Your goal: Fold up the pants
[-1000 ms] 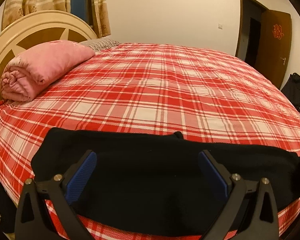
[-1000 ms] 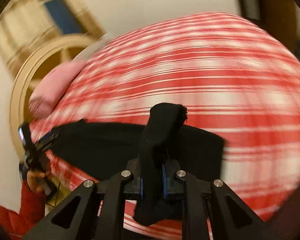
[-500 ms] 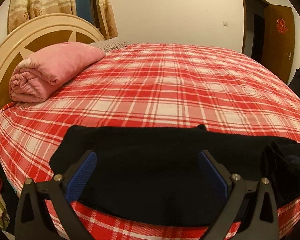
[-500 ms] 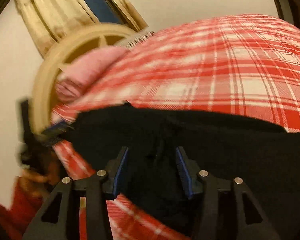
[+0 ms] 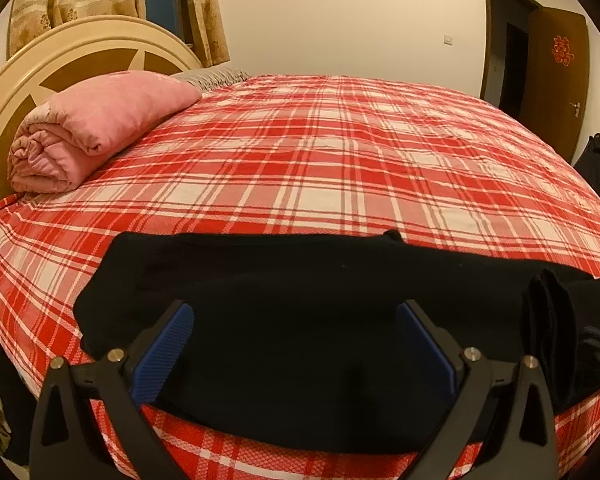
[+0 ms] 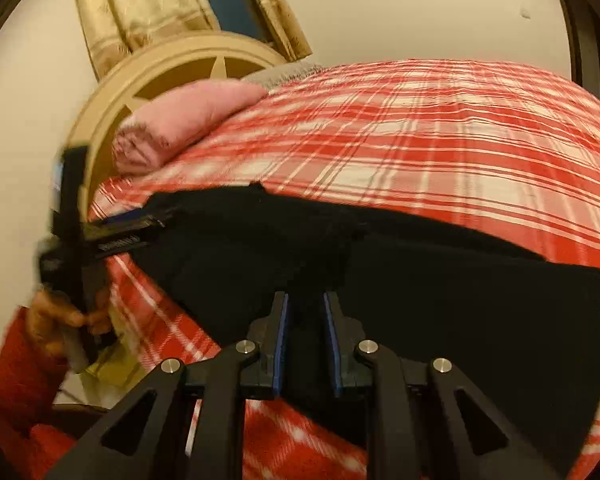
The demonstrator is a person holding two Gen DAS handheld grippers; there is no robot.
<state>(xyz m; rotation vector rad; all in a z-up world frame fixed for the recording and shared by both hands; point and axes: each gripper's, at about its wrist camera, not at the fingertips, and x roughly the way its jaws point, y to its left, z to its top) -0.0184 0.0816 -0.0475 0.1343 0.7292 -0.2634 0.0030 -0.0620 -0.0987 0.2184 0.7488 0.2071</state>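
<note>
**Your right gripper has dropped onto the pants**

Since a second ago, your right gripper [image 6: 305,322] has come down from holding a black fold in the air; its jaws have just been closing, with a ridge of the pants [image 6: 440,280] between them. Your left gripper [image 5: 296,344] hovers spread wide over the cloth, gripping nothing. The black pants [image 5: 300,300] lie flat along the near edge of the plaid bed [image 5: 340,152].

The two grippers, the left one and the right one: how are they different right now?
The left gripper has its jaws wide apart over the black pants, gripping nothing. The right gripper has narrow jaws that have just been closing, with a fold of pants between them. Both have blue pads and black frames.
</note>
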